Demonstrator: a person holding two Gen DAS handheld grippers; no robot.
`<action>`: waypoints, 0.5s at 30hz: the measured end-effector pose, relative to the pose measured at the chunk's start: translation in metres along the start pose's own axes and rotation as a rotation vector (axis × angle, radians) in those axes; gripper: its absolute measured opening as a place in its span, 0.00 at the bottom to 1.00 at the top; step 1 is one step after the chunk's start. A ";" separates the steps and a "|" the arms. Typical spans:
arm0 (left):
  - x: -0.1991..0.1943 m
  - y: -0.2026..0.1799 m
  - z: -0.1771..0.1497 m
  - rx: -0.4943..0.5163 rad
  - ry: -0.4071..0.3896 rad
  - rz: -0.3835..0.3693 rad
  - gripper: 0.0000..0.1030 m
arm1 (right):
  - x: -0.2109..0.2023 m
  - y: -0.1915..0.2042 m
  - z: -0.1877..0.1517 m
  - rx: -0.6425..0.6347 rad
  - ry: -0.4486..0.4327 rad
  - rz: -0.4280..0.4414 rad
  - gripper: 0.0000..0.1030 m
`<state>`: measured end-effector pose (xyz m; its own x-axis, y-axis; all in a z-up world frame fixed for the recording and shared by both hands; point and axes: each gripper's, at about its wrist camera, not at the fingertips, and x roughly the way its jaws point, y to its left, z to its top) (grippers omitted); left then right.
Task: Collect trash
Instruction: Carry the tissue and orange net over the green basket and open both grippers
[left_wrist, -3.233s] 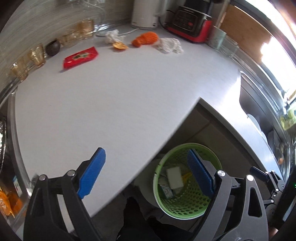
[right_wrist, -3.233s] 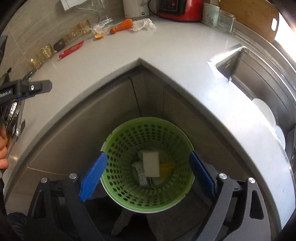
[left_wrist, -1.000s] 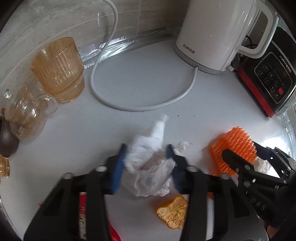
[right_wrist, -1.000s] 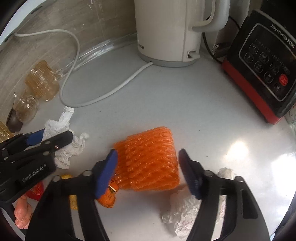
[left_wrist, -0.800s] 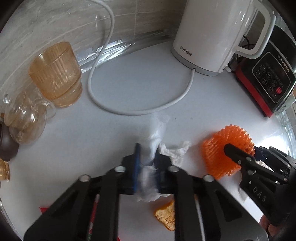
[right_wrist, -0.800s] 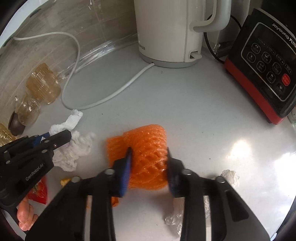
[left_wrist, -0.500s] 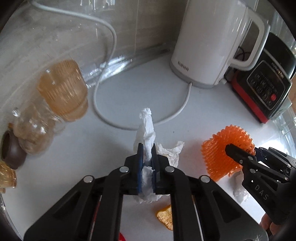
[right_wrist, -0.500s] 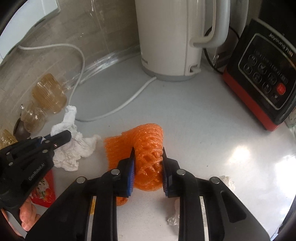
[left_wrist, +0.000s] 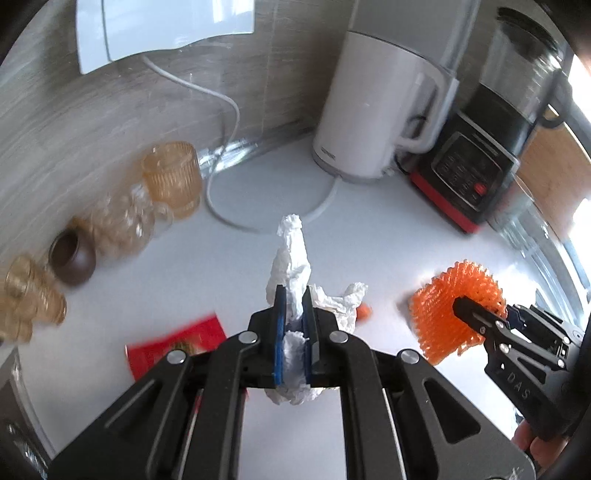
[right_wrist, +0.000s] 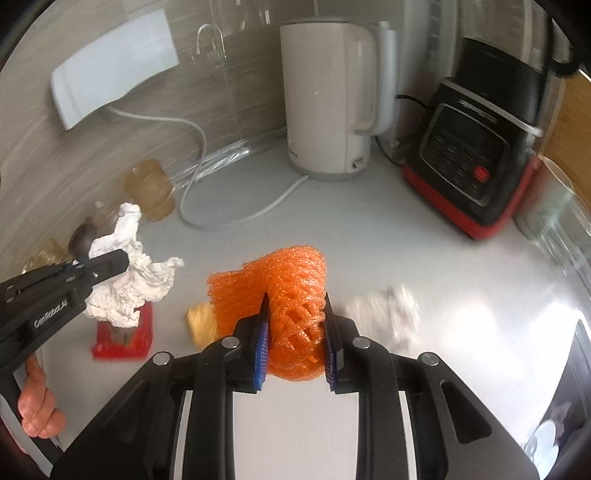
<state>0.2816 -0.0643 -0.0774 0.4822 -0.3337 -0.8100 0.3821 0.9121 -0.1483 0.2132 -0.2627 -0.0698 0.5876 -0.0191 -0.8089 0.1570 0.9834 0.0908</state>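
At centre frame of each wrist view, the left gripper (left_wrist: 293, 332) pinches a crumpled white paper tissue (left_wrist: 291, 266) standing upward; the right gripper (right_wrist: 295, 343) squeezes an orange foam fruit net (right_wrist: 291, 295); both loads hang clear above the white countertop (right_wrist: 388, 240); no bin in view.

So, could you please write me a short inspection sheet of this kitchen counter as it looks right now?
Surface: white counter, glossy, glare at the right.
Job's things: white crumpled tissue and orange foam net both gripped; red wrapper, yellowish scrap and a blurred white wad lie on the counter.
Clutter: amber glasses, small brown pot.
Grippers: left gripper shut on the tissue; right gripper shut on the net.
Cables: white cord loops from the kettle up to a wall box.
Surroundings: red-and-black blender base, tiled wall; bin not in view.
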 end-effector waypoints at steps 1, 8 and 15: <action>-0.005 -0.005 -0.007 0.006 0.007 -0.001 0.07 | -0.009 -0.002 -0.013 0.006 0.004 0.000 0.24; -0.046 -0.044 -0.071 0.044 0.030 0.001 0.07 | -0.063 -0.017 -0.095 0.030 0.024 -0.006 0.24; -0.092 -0.088 -0.142 0.042 0.027 0.006 0.07 | -0.113 -0.043 -0.167 0.011 0.058 0.007 0.24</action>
<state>0.0919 -0.0800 -0.0703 0.4631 -0.3209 -0.8262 0.4121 0.9032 -0.1198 0.0076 -0.2722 -0.0798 0.5421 -0.0015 -0.8403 0.1623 0.9814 0.1029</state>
